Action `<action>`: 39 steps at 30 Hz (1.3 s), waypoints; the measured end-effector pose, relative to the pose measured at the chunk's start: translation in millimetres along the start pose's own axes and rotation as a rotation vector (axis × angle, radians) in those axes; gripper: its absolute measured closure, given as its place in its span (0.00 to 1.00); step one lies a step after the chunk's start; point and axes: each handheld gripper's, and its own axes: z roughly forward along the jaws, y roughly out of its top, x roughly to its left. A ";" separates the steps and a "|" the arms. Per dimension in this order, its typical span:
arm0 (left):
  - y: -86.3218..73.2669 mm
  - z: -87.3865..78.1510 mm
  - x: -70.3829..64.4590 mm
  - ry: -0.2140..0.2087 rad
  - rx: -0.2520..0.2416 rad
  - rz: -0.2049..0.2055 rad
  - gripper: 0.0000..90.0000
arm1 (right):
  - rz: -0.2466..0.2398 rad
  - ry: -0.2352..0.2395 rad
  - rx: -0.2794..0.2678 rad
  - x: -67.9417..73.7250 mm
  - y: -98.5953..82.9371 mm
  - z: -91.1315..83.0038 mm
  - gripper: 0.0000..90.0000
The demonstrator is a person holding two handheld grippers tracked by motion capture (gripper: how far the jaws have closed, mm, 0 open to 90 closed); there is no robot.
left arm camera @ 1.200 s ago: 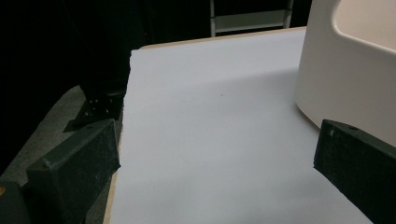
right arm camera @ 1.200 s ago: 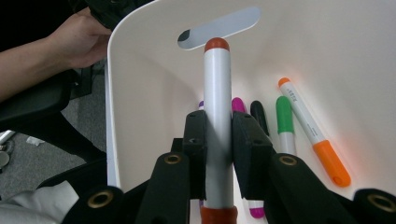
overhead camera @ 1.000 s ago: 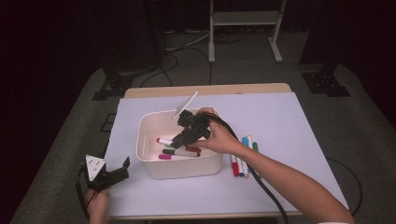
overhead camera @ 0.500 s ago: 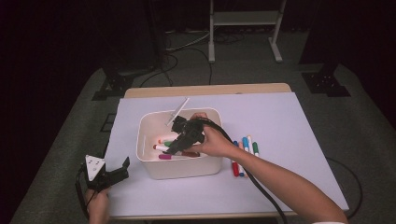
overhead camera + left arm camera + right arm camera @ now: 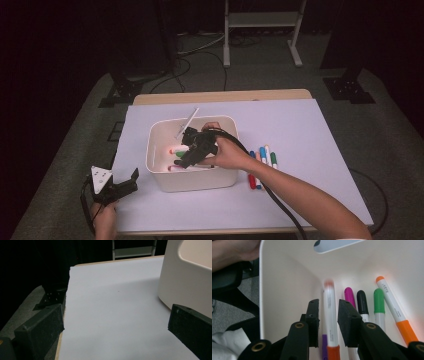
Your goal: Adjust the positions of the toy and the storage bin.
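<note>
We see the right gripper point(image 5: 192, 150) lowered inside the white plastic tub point(image 5: 165, 177) that stands near the middle of the white-covered table point(image 5: 300, 125). In the right gripper view, a white marker with orange cap point(image 5: 330, 312) sits between its two black jaws, which stand a little apart around it; there seem to be narrow gaps on both sides, so we cannot tell if the pads really pinch the marker. Its upper end looks blurred. On the tub floor beside it lie a magenta-capped marker point(image 5: 349, 296), a black-capped marker point(image 5: 362, 301), a green-capped marker point(image 5: 378, 302) and a second orange-capped marker point(image 5: 392, 307), side by side.

On the table just to the right of the tub, we see several more coloured markers point(image 5: 262, 162) lying together.

The left gripper point(image 5: 120, 187) rests at the front left corner of the table, apart from the tub. Its jaws are spread wide and hold nothing.
</note>
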 end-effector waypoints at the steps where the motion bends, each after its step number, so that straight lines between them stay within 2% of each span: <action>1: -0.1 0.2 -0.1 0.000 -0.003 0.000 0.00 | -0.001 0.001 -0.017 0.6 0.0 -3.0 0.76; 5: -0.2 0.1 -0.3 0.000 -0.004 0.003 0.00 | -0.002 -0.015 -0.053 2.4 -1.7 -17.8 0.74; 11: -0.1 0.0 -0.5 0.002 -0.002 0.005 0.00 | 0.029 -0.051 -0.114 2.9 -15.1 -53.8 0.72; 17: -0.1 0.1 -0.7 0.002 -0.001 0.004 0.00 | 0.083 -0.116 -0.168 -2.5 -46.5 -91.1 0.70; 22: -0.1 -0.1 -0.9 0.003 -0.002 0.003 0.00 | 0.134 -0.153 -0.210 -5.4 -70.6 -116.5 0.69; 31: 0.1 0.1 -0.7 0.003 0.003 0.004 0.00 | 0.208 -0.210 -0.232 -11.3 -113.3 -142.7 0.68; 39: 0.0 0.1 -1.0 0.003 0.001 0.008 0.00 | 0.273 -0.250 -0.229 -19.8 -151.5 -150.2 0.67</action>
